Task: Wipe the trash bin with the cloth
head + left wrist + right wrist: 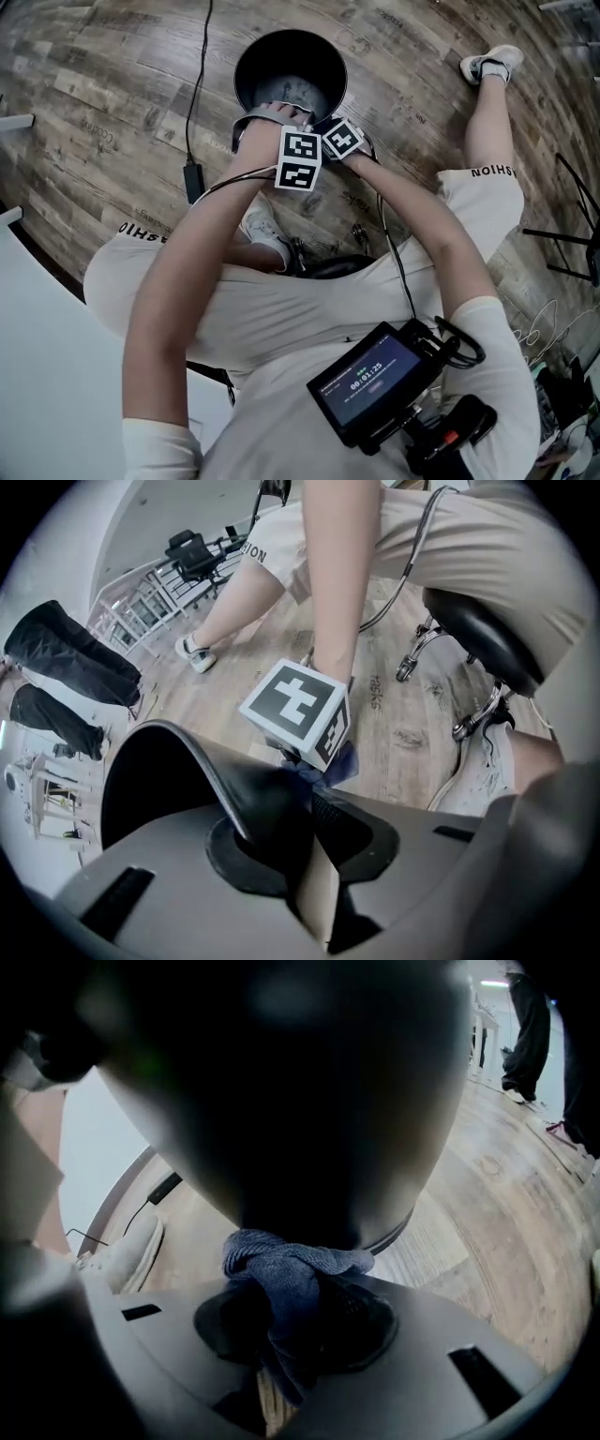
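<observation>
Wood-plank floor [112,84]; black round plastic trash bin [238,70] stands on it, before seated person [309,309]. Left gripper [298,855] clamped on bin rim, likely to steady it. Right gripper [281,1335] pinches bunched blue-grey microfibre cloth [286,1269]; wad lies against bin's outer wall, placed for wiping.

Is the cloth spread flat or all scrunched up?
Scrunched up: the cloth sits wadded in the right gripper, pressed against the bin.

just past the right fingers [361,1321] the bin [300,1101] is a dark blur cut off by the top edge, and the cloth [286,1274] runs out of sight between them.
</observation>
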The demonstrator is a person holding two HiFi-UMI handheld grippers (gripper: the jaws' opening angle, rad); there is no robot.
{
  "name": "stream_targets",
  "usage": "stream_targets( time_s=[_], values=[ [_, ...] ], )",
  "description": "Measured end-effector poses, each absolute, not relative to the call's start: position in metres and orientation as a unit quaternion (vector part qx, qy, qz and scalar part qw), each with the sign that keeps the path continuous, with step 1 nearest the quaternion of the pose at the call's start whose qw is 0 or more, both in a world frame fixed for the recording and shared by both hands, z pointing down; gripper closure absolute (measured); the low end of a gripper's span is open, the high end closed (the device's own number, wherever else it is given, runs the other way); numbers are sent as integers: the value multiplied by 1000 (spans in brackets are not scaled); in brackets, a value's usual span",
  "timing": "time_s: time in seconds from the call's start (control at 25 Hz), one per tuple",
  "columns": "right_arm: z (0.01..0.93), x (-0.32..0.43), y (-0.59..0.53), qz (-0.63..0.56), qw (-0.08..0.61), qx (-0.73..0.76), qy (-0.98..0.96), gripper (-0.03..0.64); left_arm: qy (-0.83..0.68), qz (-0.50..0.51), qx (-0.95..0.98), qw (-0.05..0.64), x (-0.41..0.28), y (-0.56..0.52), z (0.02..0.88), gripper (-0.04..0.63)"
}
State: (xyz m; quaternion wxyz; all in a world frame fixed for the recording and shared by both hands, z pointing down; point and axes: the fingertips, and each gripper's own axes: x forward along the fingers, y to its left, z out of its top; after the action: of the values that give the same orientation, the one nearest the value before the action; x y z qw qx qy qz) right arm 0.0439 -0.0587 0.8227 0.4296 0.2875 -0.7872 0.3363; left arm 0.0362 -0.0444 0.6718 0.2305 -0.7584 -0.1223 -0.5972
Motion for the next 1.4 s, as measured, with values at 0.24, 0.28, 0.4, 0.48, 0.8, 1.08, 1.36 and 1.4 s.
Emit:
stream_targets(
  time_s=[0.24, 0.28, 0.4, 0.48, 0.8, 1.08, 1.36, 1.4],
  values=[
    [824, 44, -59, 338, 425, 294, -787, 508, -128, -590, -766, 222, 35, -44, 672, 517],
    [822, 46, -57, 334, 433, 291, -785, 508, -131, -588, -767, 221, 35, -43, 672, 517],
    [806, 53, -47, 318, 456, 282, -782, 508, -133, -582, -770, 224, 32, -40, 669, 504],
    [792, 60, -38, 322, 458, 274, -782, 508, -128, -576, -778, 216, 32, -40, 662, 466],
    [693, 110, -50, 295, 406, 326, -801, 508, -120, -577, -781, 207, 26, -33, 632, 403],
    [583, 146, -89, 261, 289, 429, -815, 508, -67, -532, -823, 188, 38, -43, 575, 403],
    [467, 144, -96, 204, 186, 471, -838, 508, 74, -381, -916, 98, 64, -67, 442, 403],
    [452, 142, -95, 194, 175, 474, -841, 508, 95, -357, -925, 91, 64, -69, 422, 403]
  ],
)
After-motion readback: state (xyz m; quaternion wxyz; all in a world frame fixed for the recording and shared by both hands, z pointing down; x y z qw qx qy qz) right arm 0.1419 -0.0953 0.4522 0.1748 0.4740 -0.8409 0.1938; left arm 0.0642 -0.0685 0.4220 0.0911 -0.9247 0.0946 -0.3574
